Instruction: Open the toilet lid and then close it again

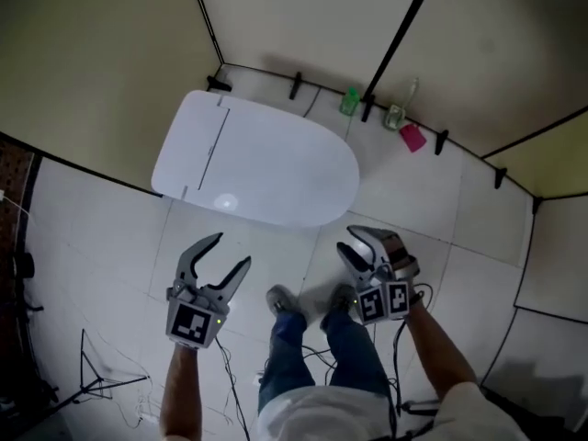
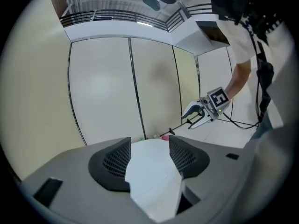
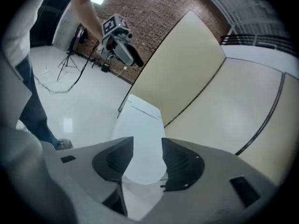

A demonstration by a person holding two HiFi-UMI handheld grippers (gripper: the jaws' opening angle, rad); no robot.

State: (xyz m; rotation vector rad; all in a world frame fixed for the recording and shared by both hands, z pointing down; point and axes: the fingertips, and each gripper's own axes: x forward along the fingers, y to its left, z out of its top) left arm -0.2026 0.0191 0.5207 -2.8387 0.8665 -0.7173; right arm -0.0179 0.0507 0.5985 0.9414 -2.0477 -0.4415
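jaws stand spread and empty on your left gripper (image 1: 232,250) and right gripper (image 1: 356,243). one toilet lid (image 1: 266,168) lies shut by the far wall (image 1: 303,16), long axis left to right, rounded front pointing right.

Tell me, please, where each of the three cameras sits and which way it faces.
Head view: on the person's head, facing steeply down at the closed toilet; forearms, legs, left gripper, right gripper show.
Left gripper view: on that gripper, facing the toilet between open jaws; right gripper and arm show.
Right gripper view: on that gripper, facing the toilet; a leg and the left gripper show.
All three share the toilet.
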